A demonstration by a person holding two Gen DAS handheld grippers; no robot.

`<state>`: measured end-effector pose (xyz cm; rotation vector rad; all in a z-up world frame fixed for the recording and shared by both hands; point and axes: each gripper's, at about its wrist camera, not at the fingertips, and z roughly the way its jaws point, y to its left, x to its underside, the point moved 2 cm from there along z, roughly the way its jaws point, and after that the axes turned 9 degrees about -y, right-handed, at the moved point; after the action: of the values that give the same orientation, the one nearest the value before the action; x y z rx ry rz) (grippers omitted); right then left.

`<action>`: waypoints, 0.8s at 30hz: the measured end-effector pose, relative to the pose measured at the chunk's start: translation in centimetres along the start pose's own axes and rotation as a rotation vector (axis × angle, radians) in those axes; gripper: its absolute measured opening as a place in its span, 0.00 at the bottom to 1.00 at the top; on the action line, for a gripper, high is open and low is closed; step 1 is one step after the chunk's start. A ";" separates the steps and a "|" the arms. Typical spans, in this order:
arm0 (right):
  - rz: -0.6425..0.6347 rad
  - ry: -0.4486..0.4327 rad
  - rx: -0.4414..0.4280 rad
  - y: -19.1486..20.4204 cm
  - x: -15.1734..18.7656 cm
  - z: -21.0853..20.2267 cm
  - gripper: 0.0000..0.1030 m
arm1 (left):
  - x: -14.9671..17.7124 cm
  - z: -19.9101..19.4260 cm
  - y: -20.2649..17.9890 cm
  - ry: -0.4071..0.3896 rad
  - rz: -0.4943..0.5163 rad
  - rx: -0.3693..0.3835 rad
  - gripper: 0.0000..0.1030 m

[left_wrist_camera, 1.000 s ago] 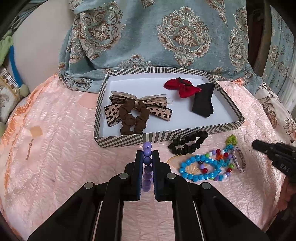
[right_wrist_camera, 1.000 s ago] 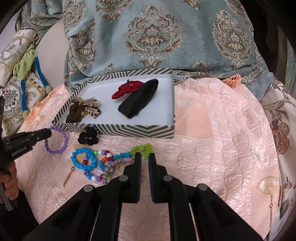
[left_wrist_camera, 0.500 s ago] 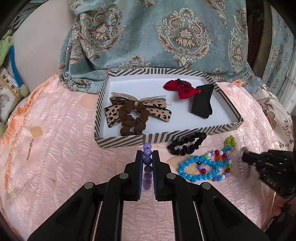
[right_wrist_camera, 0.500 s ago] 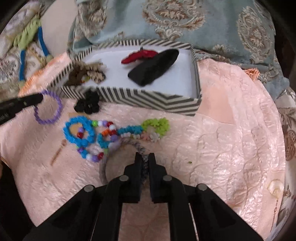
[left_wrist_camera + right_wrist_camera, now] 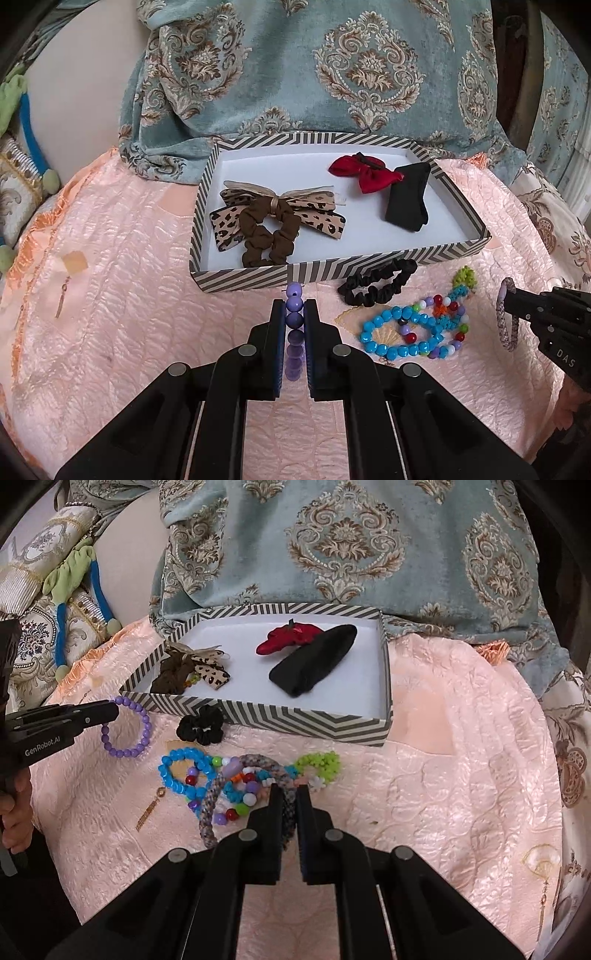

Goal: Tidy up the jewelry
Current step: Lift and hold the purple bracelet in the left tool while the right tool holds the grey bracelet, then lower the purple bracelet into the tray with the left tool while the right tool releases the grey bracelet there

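Note:
My left gripper (image 5: 294,312) is shut on a purple bead bracelet (image 5: 294,325), held edge-on just in front of the striped tray (image 5: 255,277). From the right wrist view that bracelet (image 5: 129,734) hangs as a ring from the left gripper (image 5: 112,710). My right gripper (image 5: 289,788) is shut on a grey-pink woven bangle (image 5: 255,764), lifted over the pile of coloured bead bracelets (image 5: 195,775). In the left wrist view the bangle (image 5: 503,314) hangs at the right gripper (image 5: 511,301). The tray holds a leopard bow with brown scrunchie (image 5: 269,221), a red bow (image 5: 364,171) and a black band (image 5: 408,201).
A black scrunchie (image 5: 376,286) lies against the tray's front wall, with a green bead piece (image 5: 321,764) to its right. A small gold earring (image 5: 151,806) rests on the pink quilt. A teal patterned cushion (image 5: 314,74) stands behind the tray. A hand (image 5: 14,812) shows at the left edge.
My right gripper dipped to the bead pile, shut on the woven bangle and has lifted it clear. The left gripper keeps still with the purple bracelet.

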<state>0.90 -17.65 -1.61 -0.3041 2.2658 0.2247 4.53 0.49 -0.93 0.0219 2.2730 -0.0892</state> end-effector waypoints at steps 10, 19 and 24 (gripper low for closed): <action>0.010 0.013 0.018 -0.3 0.2 0.4 0.06 | 0.1 0.2 0.0 0.004 0.002 0.000 0.00; 0.009 0.015 0.017 -0.2 0.3 0.4 0.06 | 0.1 0.2 0.1 0.003 0.010 -0.005 0.00; 0.008 0.014 0.017 -0.2 0.3 0.4 0.06 | 0.1 0.2 0.2 0.000 0.011 -0.006 0.00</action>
<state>1.07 -17.80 -2.13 -0.2885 2.2823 0.2087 4.64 0.64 -1.12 0.0318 2.2732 -0.0769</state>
